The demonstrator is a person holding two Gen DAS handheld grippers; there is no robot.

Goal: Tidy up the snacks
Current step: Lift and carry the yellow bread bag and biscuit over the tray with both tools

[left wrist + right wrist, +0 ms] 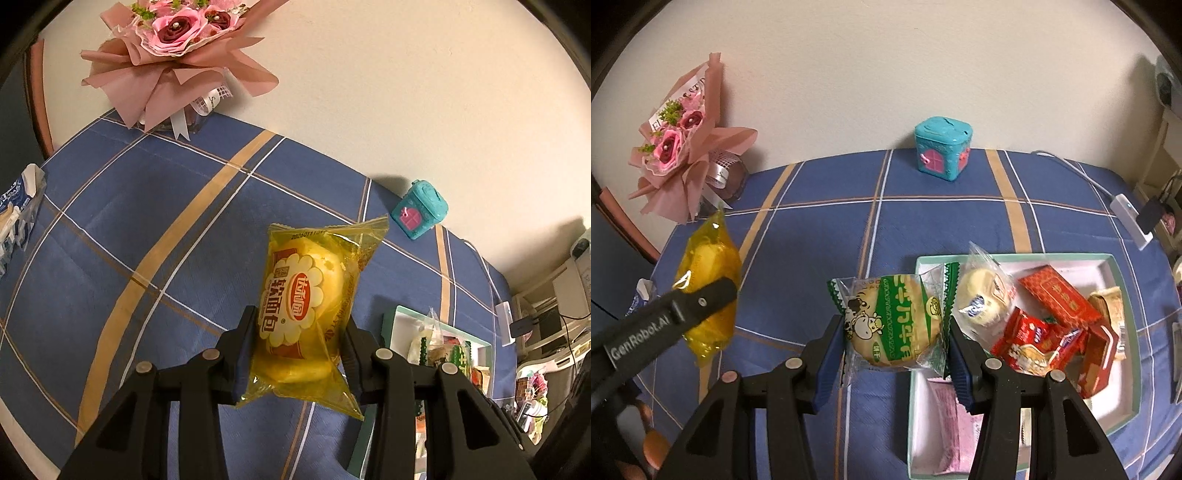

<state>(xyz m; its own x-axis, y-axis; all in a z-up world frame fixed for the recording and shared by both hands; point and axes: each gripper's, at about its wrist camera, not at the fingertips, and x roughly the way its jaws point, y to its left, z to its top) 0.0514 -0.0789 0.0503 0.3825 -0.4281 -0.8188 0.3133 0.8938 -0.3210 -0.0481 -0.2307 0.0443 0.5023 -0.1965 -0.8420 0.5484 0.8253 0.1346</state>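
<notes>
Your left gripper clamped on yellow bread packet — packet upright between pads, off cloth. Your right gripper pinching green cow biscuit packet; white tray just right of its fingers, seemingly underneath packet's edge

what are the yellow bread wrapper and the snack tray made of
Yellow bread wrapper: thin glossy see-through plastic film, judging by glare, crinkles and the bun visible inside. Snack tray: probably matte cardboard, white inside with a pale green rim; thin straight walls suggest a box lid.
</notes>
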